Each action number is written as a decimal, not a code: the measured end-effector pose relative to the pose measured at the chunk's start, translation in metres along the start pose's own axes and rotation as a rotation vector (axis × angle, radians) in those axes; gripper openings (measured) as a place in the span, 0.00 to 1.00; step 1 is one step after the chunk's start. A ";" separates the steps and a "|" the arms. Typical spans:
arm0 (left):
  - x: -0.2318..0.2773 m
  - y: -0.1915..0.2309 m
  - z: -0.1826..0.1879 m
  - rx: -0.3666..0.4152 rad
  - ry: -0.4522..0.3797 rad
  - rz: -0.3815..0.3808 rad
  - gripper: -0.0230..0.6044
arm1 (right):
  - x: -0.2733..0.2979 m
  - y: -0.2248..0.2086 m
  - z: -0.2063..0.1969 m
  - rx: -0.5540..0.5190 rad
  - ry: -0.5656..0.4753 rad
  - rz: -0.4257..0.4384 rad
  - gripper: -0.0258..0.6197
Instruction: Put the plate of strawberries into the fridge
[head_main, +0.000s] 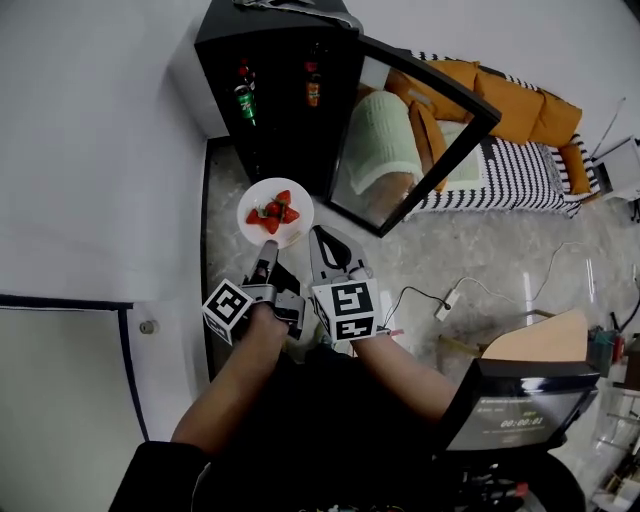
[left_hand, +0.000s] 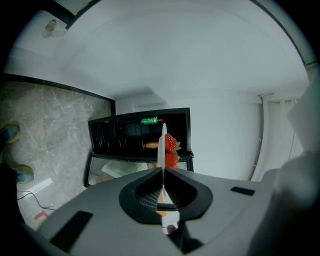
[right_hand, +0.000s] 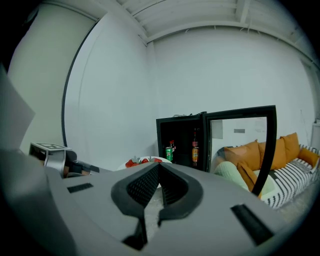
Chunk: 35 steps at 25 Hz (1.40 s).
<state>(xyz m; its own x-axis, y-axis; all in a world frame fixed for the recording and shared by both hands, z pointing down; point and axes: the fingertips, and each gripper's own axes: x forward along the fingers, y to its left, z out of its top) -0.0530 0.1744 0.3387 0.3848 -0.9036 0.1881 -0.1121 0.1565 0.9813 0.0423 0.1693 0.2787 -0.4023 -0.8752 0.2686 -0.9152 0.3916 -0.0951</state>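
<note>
A white plate (head_main: 262, 218) with several red strawberries (head_main: 273, 212) hangs in front of the black mini fridge (head_main: 270, 70). My left gripper (head_main: 267, 246) is shut on the plate's near rim. In the left gripper view the plate (left_hand: 161, 145) shows edge-on between the jaws of the left gripper (left_hand: 162, 170), with strawberries (left_hand: 171, 145) on its right side. My right gripper (head_main: 318, 234) is shut and empty, just right of the plate. The right gripper view shows the right gripper (right_hand: 159, 167), the plate (right_hand: 145, 161) beyond it and the open fridge (right_hand: 182, 140).
The fridge's glass door (head_main: 420, 140) stands swung open to the right. A green can (head_main: 245, 100) and an orange bottle (head_main: 313, 90) stand inside the fridge. A sofa with orange cushions (head_main: 500, 100) lies beyond the door. A white wall (head_main: 90, 150) is close on the left; a cable (head_main: 445, 300) crosses the floor.
</note>
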 end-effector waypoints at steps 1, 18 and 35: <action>0.003 -0.001 -0.005 0.000 -0.005 -0.001 0.06 | -0.001 -0.006 0.000 -0.002 -0.001 0.006 0.05; 0.017 -0.006 -0.025 0.007 -0.033 -0.030 0.06 | -0.006 -0.034 0.003 0.019 -0.035 0.028 0.05; 0.056 0.001 -0.001 0.005 -0.009 -0.051 0.06 | 0.035 -0.037 0.002 -0.018 -0.028 0.033 0.05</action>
<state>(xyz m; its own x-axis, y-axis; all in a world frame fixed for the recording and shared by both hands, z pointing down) -0.0306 0.1241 0.3506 0.3815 -0.9140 0.1379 -0.0969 0.1088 0.9893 0.0622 0.1231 0.2902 -0.4332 -0.8690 0.2390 -0.9009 0.4254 -0.0861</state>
